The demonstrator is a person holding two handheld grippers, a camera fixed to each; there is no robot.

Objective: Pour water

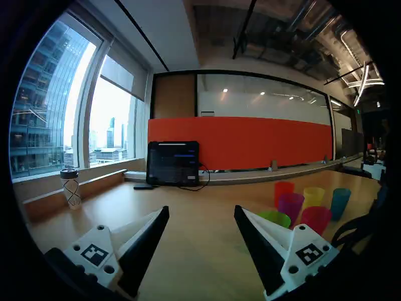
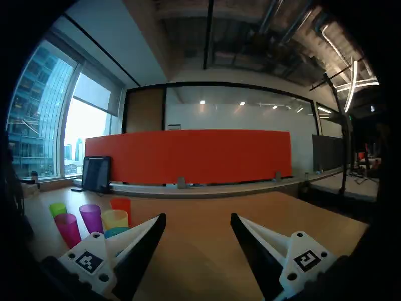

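Currently, in the left gripper view, we see the left gripper [image 1: 201,207] held low over the wooden table [image 1: 200,251], its two fingers spread wide apart with nothing between them. We find the six cups grouped on the table to the right of the right-hand finger: the red cup [image 1: 283,189] and yellow cup [image 1: 314,195] at the back, the teal cup [image 1: 340,201] at the far right, the purple cup [image 1: 290,205] in the middle, and the green cup [image 1: 274,218] and pink cup [image 1: 316,218] nearest the camera, the green one partly behind the finger. We cannot tell whether any cup holds water. A lidded bottle [image 1: 70,188] stands on the window ledge at left, well apart from the cups, and a dark tablet [image 1: 173,163] stands propped against the orange partition [image 1: 250,142] at the back. In the right gripper view, we see the right gripper [image 2: 198,215] likewise open wide and gripping nothing, above bare table. The cups stand left of its left-hand finger: green cup [image 2: 57,208], pink cup [image 2: 67,228], purple cup [image 2: 91,216], yellow cup [image 2: 115,218] and red cup [image 2: 121,204], with the teal cup [image 2: 116,232] half hidden behind the finger. The tablet [image 2: 96,173] sits beyond them.
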